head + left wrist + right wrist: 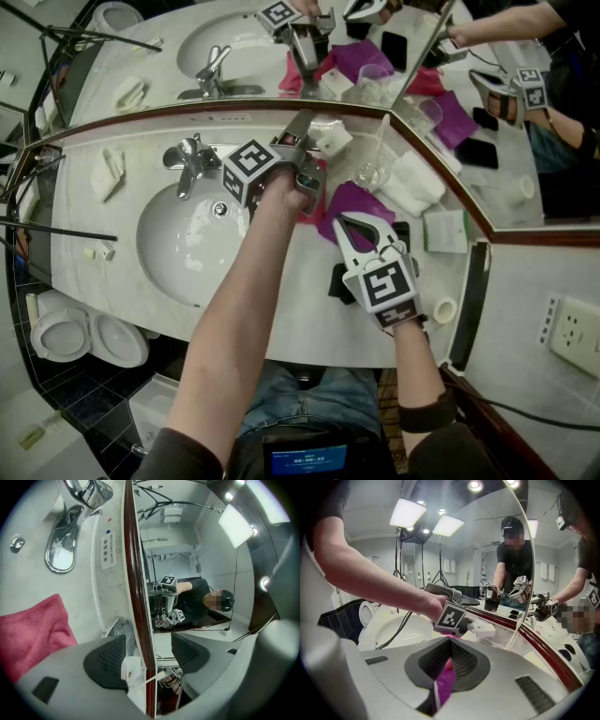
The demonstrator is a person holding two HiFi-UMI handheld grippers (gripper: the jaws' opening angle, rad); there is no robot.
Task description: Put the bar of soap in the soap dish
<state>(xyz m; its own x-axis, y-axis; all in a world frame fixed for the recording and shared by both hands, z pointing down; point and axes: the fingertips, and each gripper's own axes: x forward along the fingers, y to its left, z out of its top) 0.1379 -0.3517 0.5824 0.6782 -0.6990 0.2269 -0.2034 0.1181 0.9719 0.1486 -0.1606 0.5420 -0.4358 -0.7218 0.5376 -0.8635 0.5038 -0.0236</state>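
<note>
Soap bar point(334, 139) sits between parted jaws of left hand-held gripper point(149, 660).

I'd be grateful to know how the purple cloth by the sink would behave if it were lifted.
Probably floppy: the purple cloth lies crumpled in soft folds, so it would likely drape and hang. It seems thin and light, since a fold fits between the shut pads of the right tool. It should not roll or break.
</note>
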